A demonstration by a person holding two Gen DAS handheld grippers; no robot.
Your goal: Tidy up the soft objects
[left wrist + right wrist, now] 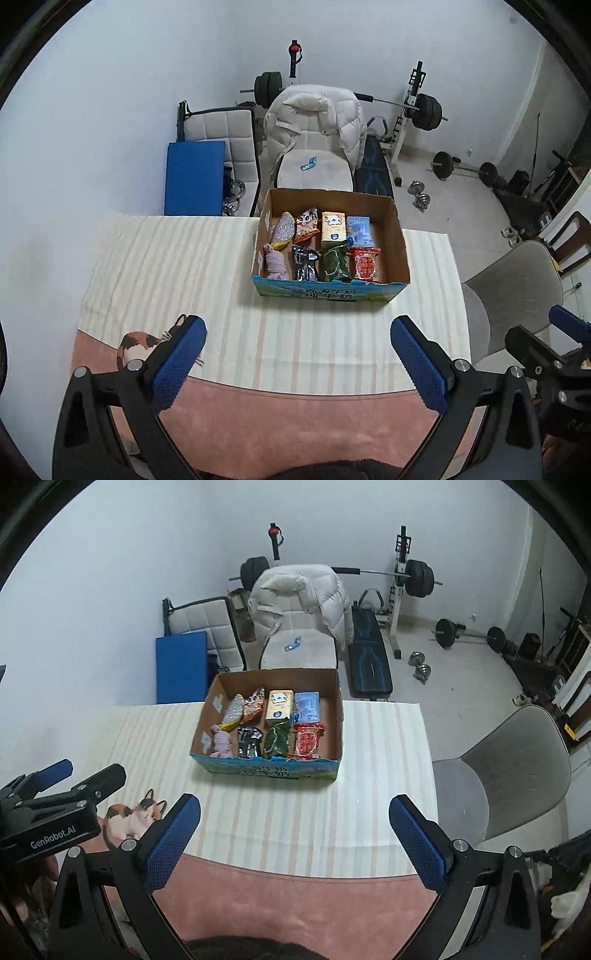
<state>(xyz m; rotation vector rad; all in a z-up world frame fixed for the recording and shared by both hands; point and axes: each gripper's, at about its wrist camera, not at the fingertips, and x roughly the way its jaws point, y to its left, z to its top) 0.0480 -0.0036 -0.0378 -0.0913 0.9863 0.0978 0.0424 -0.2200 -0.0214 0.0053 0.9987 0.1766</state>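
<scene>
Both claws hang spread wide and hold nothing: left gripper point(298, 356), right gripper point(294, 834), above the striped tablecloth point(177, 273). Well ahead sits the cardboard box point(399, 243), packed in two rows: pink cloth bundle point(276, 264), black packet point(304, 263), green packet point(335, 263), red packet point(365, 264), tissue packs behind.

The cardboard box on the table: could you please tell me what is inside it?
The cardboard box holds two rows of snack packets, among them a red packet and a green packet, plus a pink cloth. Anything beneath them is hidden.
</scene>
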